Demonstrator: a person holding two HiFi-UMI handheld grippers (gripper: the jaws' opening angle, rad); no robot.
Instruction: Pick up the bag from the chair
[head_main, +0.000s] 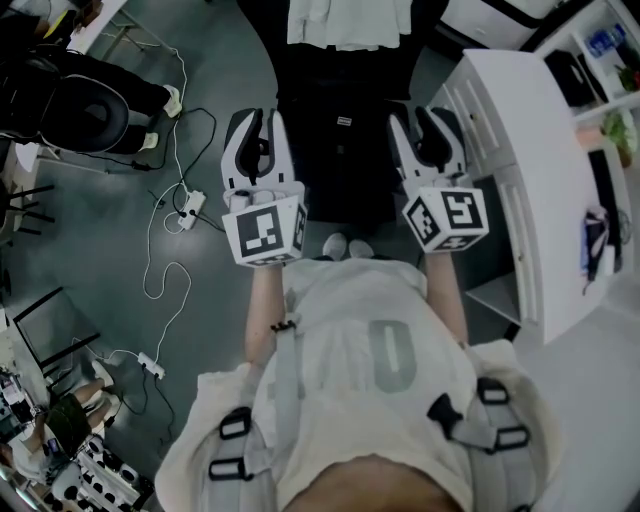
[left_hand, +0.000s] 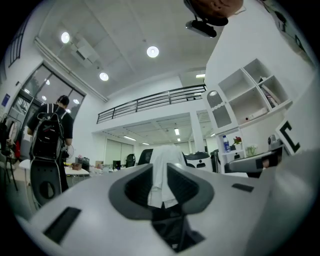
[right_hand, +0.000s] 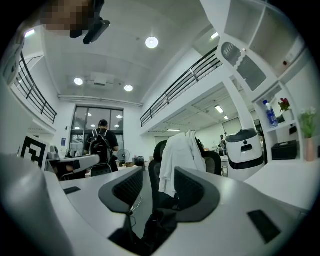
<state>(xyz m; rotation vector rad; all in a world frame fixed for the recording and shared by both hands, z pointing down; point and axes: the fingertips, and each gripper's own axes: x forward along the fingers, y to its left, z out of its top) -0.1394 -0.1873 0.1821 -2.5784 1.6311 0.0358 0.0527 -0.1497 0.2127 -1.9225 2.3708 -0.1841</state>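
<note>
The black bag (head_main: 335, 160) lies on the seat of a black office chair straight ahead of me, with a white garment (head_main: 345, 20) hung over the chair's backrest. My left gripper (head_main: 257, 128) hovers at the bag's left edge and my right gripper (head_main: 427, 122) at its right edge; neither touches it. In the left gripper view the jaws (left_hand: 160, 185) stand a narrow gap apart, framing the garment (left_hand: 162, 170), with the bag (left_hand: 172, 232) low between them. In the right gripper view the jaws (right_hand: 157, 187) stand wider, empty, above the bag (right_hand: 155, 225).
A white shelf unit (head_main: 520, 150) stands close on the right. Cables and a power strip (head_main: 187, 208) run over the grey floor on the left. A person with a backpack (left_hand: 50, 135) stands far left; a white machine (right_hand: 245, 150) stands behind the chair.
</note>
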